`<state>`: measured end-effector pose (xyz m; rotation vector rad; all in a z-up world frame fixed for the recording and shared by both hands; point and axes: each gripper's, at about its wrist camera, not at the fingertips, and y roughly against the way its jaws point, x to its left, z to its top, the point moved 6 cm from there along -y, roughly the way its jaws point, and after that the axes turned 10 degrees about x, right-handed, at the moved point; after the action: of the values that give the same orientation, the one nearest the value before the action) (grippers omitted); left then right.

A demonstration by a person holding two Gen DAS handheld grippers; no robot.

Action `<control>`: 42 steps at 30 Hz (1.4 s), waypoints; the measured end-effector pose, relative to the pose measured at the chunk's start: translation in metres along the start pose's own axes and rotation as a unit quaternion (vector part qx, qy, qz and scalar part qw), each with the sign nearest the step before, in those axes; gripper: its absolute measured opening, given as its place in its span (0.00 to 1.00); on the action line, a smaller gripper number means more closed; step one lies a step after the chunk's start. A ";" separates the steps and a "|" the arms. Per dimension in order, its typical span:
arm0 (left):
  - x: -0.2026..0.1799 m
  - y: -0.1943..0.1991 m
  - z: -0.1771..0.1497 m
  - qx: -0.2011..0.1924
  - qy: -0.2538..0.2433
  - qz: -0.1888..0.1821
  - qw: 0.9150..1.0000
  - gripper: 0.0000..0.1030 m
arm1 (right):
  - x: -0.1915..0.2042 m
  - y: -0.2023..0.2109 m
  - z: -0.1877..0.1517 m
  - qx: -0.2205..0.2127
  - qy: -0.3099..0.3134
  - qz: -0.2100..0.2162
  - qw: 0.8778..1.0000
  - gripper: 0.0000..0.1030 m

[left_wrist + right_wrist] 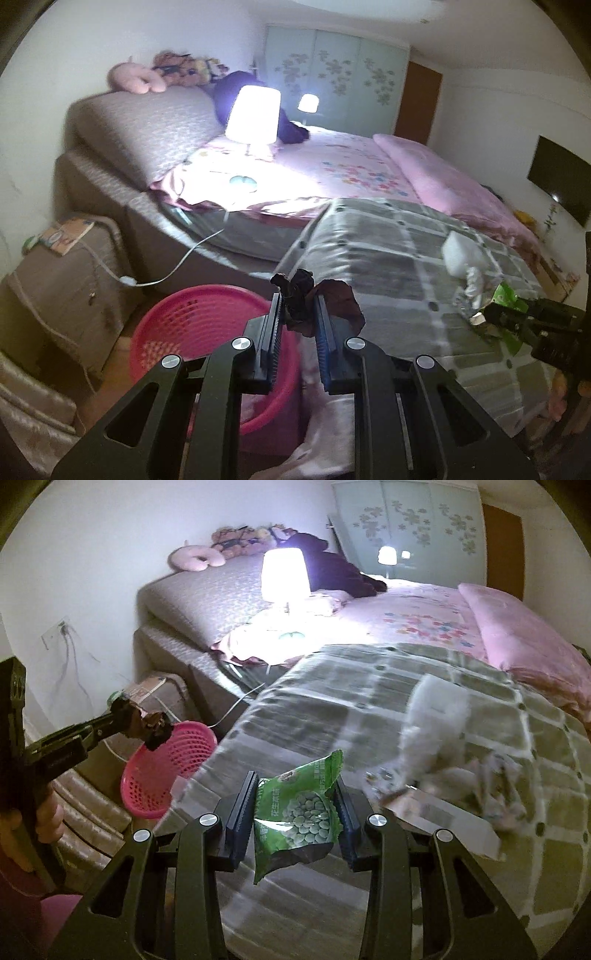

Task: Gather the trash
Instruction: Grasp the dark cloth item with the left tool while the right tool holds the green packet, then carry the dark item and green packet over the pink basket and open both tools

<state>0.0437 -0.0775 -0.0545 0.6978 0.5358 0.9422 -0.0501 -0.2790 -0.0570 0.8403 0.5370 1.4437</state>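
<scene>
I saw one bed (424, 605) under a grey checked blanket (388, 258), and one pink basket (192, 314) on the floor beside it; whether anything lay in the basket I could not tell. My left gripper (299, 306) was clamped on one dark crumpled wrapper (306, 299), held above the basket's near rim at the bed's edge. My right gripper (295, 797) was clamped on one green snack bag (299, 812), held over the blanket. Just beyond that bag, to its right, a small heap of loose trash (443, 768) lay on the blanket: white tissue and crumpled paper, too blurred for me to count. One lit lamp (284, 574) stood on the bed.
</scene>
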 end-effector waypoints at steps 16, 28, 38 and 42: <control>0.073 -0.019 -0.019 0.021 0.063 0.078 0.995 0.15 | 0.088 -0.061 0.035 0.044 0.048 0.062 0.996 0.37; 0.105 -0.049 -0.032 0.061 0.087 0.120 0.987 0.16 | 0.141 -0.132 0.050 0.107 0.069 0.089 0.988 0.37; 0.112 -0.062 -0.039 0.082 0.091 0.136 0.983 0.21 | 0.160 -0.163 0.046 0.144 0.056 0.112 0.982 0.49; 0.114 -0.063 -0.041 0.086 0.093 0.143 0.982 0.37 | 0.155 -0.165 0.047 0.144 0.039 0.112 0.983 0.57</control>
<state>0.1052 0.0076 -0.1416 0.8624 0.7009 1.2487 0.1046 -0.1226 -0.1292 1.1039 0.7404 1.6331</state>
